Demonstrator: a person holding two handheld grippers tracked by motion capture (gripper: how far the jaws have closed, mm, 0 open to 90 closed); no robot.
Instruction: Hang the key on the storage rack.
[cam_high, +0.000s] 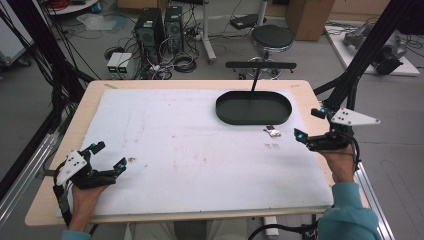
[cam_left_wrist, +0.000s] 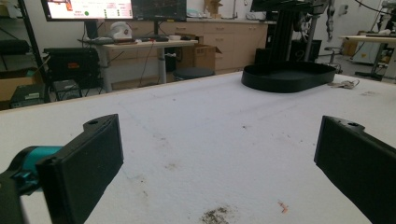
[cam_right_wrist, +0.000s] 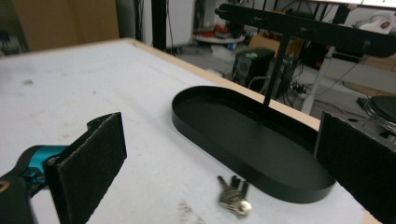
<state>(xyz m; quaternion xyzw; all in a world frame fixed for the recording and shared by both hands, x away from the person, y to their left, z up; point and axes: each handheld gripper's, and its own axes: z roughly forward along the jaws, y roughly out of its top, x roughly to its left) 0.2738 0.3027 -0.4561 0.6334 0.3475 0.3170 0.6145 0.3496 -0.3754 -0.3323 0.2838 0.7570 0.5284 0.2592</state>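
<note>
A small bunch of keys (cam_high: 272, 131) lies flat on the white mat (cam_high: 190, 150) that covers the table (cam_high: 90, 100), just in front of a black oval tray (cam_high: 253, 107) at the far right part of the mat. In the right gripper view the keys (cam_right_wrist: 233, 195) rest close to the tray's near rim (cam_right_wrist: 243, 163) but apart from it. A thin black post rises from the tray and carries a black crossbar (cam_high: 260, 65) above it.

The right tongs (cam_high: 311, 125) hover at the right edge of the table, near the keys and the tray — jaws spread wide, nothing between them. The left tongs (cam_high: 109, 156) sit low over the near left part of the mat, well apart from the keys, also wide and empty. Each is held by a hand coming in from the bottom of the high view; the right arm wears a teal sleeve (cam_high: 345, 215).

The mat shows faint stains and a dark smudge (cam_left_wrist: 215, 215) just ahead of the left tongs.
</note>
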